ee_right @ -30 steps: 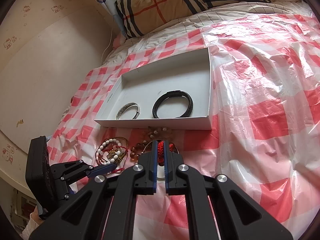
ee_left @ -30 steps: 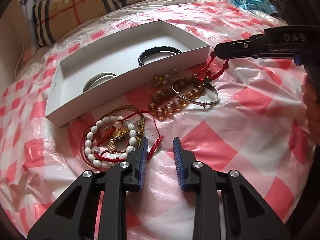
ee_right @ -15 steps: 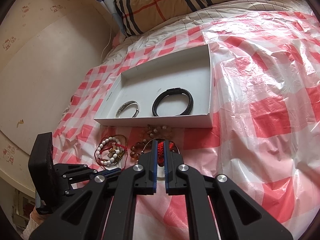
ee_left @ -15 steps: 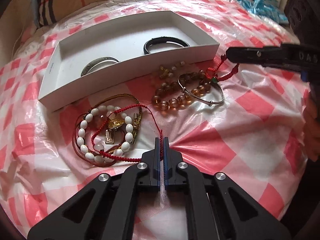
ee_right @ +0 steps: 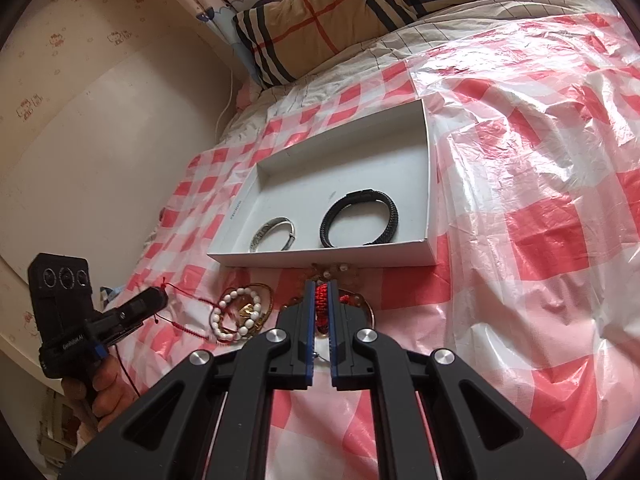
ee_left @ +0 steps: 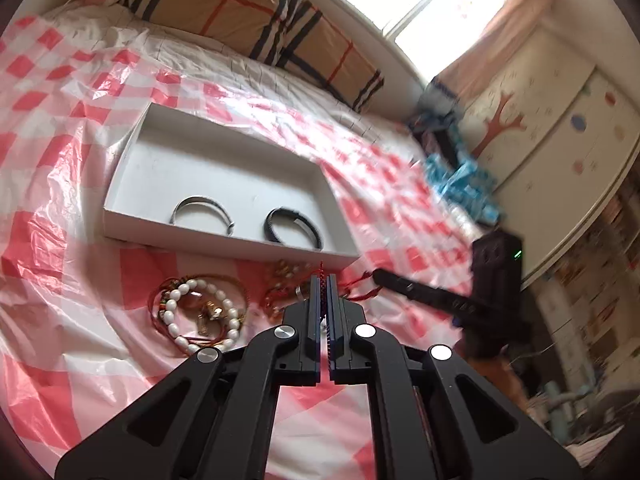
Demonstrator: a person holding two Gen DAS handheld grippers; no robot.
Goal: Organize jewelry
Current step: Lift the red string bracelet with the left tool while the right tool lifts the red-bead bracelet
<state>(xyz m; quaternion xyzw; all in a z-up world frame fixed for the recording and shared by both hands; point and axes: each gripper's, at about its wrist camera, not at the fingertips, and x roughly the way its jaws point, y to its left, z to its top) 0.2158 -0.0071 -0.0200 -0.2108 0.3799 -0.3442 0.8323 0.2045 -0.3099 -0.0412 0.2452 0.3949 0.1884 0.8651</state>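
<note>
Left tongs [ee_left: 324,280] clamped red cord [ee_right: 182,293] — lifted, rolled.

Right side of room [ee_left: 580,320] motion-blurred — amber beads [ee_right: 320,270] mostly hidden behind gripper

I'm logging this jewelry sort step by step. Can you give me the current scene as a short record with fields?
surface: bed under red-checked plastic sheet
white box: holds silver bangle and black braided bracelet
outside box: white bead bracelet in a tangled pile
left gripper: shut on thin red cord
right gripper: shut on red woven bracelet
</note>
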